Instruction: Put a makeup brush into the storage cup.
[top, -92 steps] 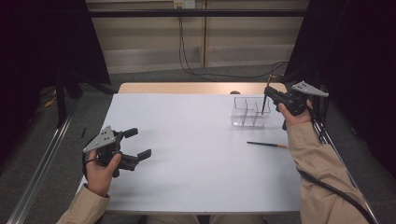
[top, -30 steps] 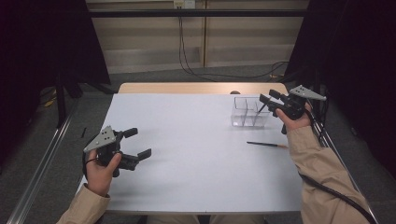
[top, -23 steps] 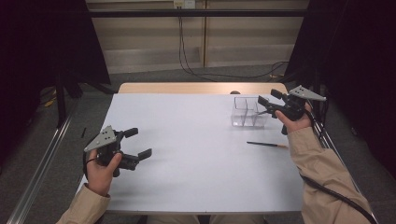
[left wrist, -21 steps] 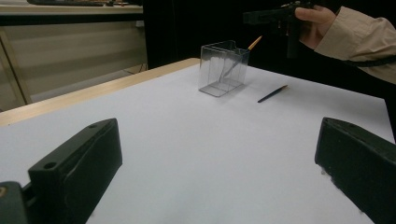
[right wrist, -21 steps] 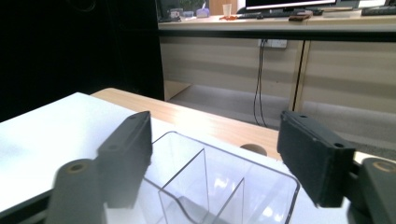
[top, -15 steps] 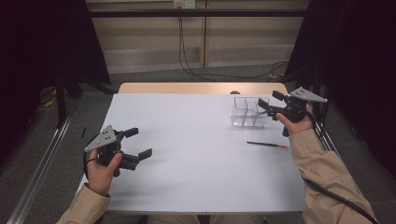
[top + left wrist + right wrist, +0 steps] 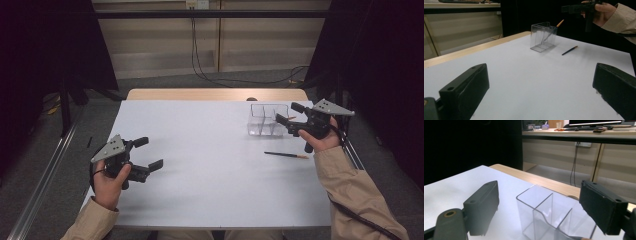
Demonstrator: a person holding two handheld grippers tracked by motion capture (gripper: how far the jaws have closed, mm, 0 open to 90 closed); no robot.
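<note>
The table [image 7: 215,165] was covered by a white sheet, with a strip of bare wood left showing along its far edge. Near the far right corner a clear divided box [image 7: 267,119] was stood on it (one brush leaned inside). Just in front of the box, a second brush [image 7: 286,155] was laid flat.

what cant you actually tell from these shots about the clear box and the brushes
- Which compartment of the clear box the standing brush sits in: blurred through the walls in the left gripper view, cut off by the bottom edge in the right gripper view.
- Bristle end of the loose brush: too small in the high view.
- Box's near side: hidden by the right gripper in the high view.
</note>
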